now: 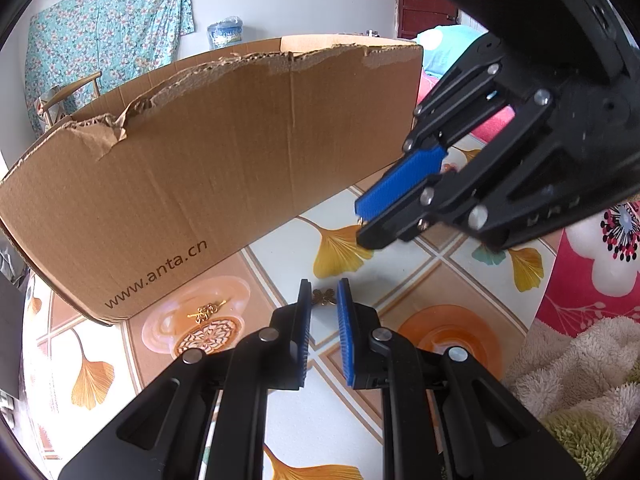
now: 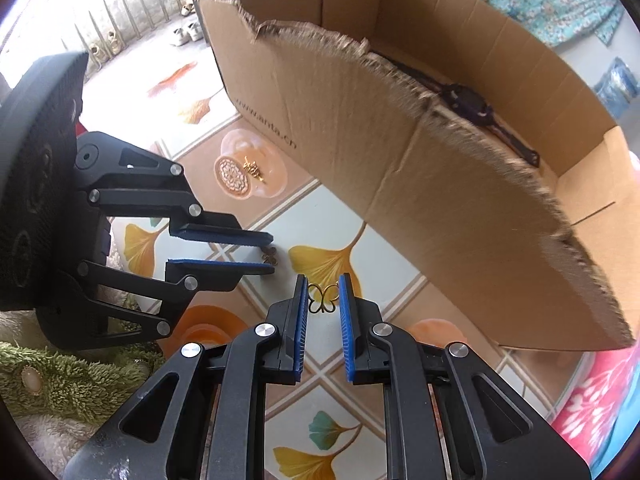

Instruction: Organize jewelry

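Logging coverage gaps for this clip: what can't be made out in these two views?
- Dark strap-like item inside the cardboard box: right wrist view, blurred, part hidden by the torn wall.
- Gold butterfly piece in the right gripper: left wrist view, hidden by its fingers.
- Small gold piece beyond the left gripper: too small to identify.

I can't identify the dark strapped object inside the torn brown cardboard box; motion blurs it.
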### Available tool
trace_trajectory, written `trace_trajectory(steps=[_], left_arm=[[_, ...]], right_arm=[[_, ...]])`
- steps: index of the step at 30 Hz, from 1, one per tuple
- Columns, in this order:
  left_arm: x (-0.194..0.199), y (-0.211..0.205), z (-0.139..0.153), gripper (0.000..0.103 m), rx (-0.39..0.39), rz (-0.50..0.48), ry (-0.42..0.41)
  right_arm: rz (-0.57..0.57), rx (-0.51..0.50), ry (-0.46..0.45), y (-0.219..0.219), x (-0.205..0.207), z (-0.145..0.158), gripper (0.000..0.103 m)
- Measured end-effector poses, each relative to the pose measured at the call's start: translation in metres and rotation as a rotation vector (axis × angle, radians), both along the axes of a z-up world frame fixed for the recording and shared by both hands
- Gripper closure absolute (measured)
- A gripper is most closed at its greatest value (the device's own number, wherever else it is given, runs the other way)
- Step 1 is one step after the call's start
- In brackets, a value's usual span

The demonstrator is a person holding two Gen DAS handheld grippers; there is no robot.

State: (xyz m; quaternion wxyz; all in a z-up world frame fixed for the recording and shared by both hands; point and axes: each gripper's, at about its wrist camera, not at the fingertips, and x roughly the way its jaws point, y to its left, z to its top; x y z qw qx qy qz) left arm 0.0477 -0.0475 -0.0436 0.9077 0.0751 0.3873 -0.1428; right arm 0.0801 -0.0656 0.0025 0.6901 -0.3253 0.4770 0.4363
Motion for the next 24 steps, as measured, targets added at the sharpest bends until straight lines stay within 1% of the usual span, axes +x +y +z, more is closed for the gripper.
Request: trace_trajectory(steps=[7, 8, 9, 13, 16, 18, 20, 22, 24], left_arm=[[-0.002, 0.001, 0.008, 0.090, -0.021, 0.002, -0.022], [-0.002, 0.001, 0.011, 0.093, -0.018, -0.001, -0.027], [-0.003, 0.001, 0.014, 0.098, -0.015, -0.003, -0.030], [-0.008, 0.003, 0.032, 0.098, -0.017, -0.006, -0.049], [-0.008, 0.004, 0.039, 0.098, -0.020, -0.010, -0.043], [-0.009, 0.007, 0.039, 0.098, -0.034, -0.019, -0.017], [-0.008, 0.007, 0.036, 0.096, -0.046, -0.020, 0.011], [-0.009, 0.005, 0.029, 0.080, -0.046, -0.020, 0.035], [-0.007, 0.002, 0.023, 0.078, -0.030, -0.015, 0.042]], right_arm=[[-0.043, 0.048, -0.038, -0.018, -0.004, 0.029, 0.090], [-0.046, 0.057, -0.044, -0.021, -0.005, 0.035, 0.090], [-0.047, 0.068, -0.052, -0.024, -0.007, 0.041, 0.090], [-0.056, 0.113, -0.090, -0.036, -0.015, 0.068, 0.090], [-0.067, 0.135, -0.098, -0.040, -0.017, 0.080, 0.090], [-0.074, 0.141, -0.091, -0.042, -0.016, 0.080, 0.090], [-0.077, 0.142, -0.079, -0.040, -0.012, 0.073, 0.090], [-0.088, 0.143, -0.056, -0.038, -0.011, 0.063, 0.090], [-0.094, 0.145, -0.040, -0.038, -0.013, 0.056, 0.090]])
